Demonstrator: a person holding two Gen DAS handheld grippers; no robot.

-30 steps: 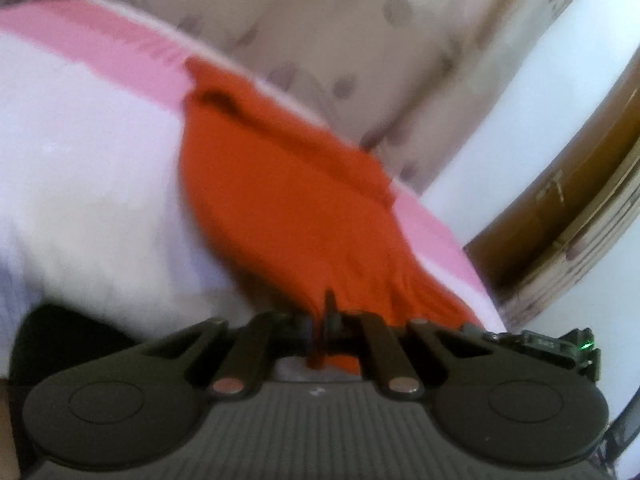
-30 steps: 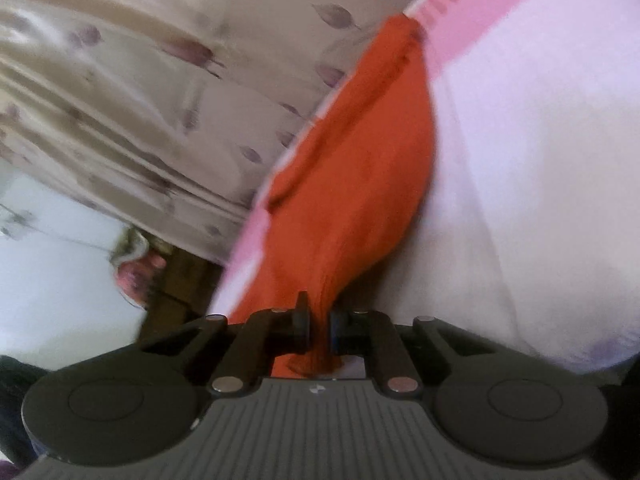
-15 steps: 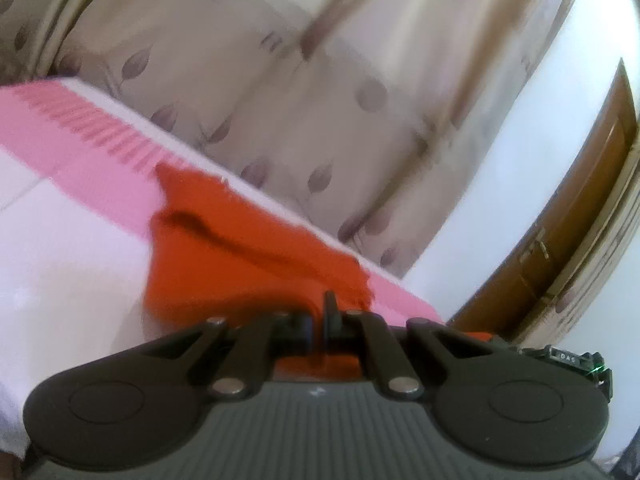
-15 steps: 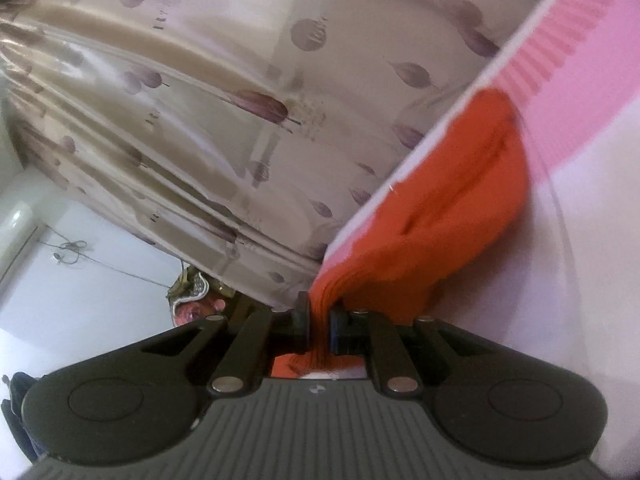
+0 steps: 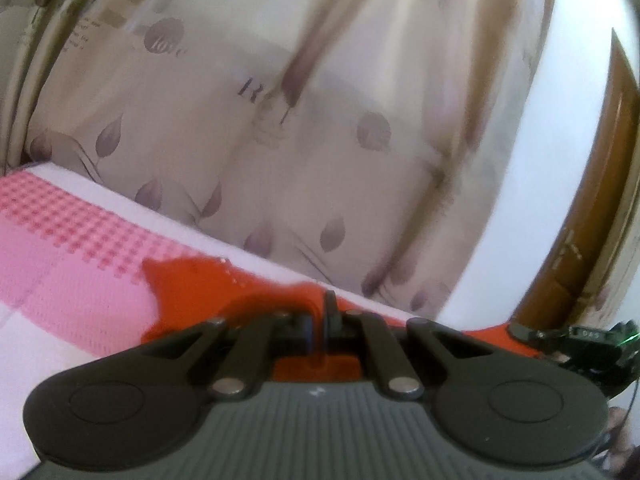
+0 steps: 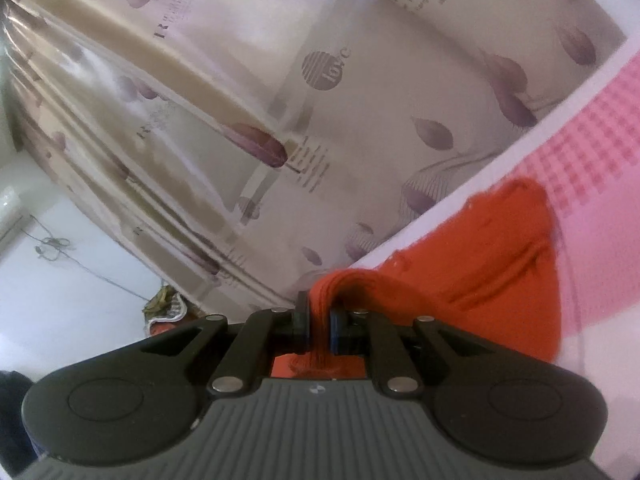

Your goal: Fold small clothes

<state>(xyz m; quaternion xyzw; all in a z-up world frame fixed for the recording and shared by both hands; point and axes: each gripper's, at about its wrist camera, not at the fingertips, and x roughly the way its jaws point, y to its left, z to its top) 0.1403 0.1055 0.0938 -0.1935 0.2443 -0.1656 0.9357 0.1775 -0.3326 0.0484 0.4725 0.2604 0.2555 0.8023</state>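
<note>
- The orange garment [image 6: 500, 276] lies on the bed with the pink-and-white cover [image 6: 592, 152], bunched at both ends where the tools have it.
- Right tool [image 6: 319, 320]: jaws nearly together, clamped on a gathered fold of the orange cloth; the bunch rises above the fingertips at 12 o'clock and fans out toward 2 o'clock.
- Left tool [image 5: 319, 322]: jaws pinched almost fully shut on a thin edge of the same garment [image 5: 192, 280]; the cloth spreads to 10 o'clock and runs under the tool body.
- Edges: in the left wrist view the bed cover [image 5: 68, 240] ends in a white border, and the garment's far edge lies close along it; in the right wrist view that border runs diagonally from 6 toward 2 o'clock.
- Beyond the border hangs a beige curtain [image 6: 280, 100] with purple leaf prints, just behind the bed.
- A brown wooden door [image 5: 592, 208] stands at 3 o'clock in the left wrist view, past a white wall.
- The cloth looks knitted, plain orange, with creases near the right tool; the left wrist view is blurred.
</note>
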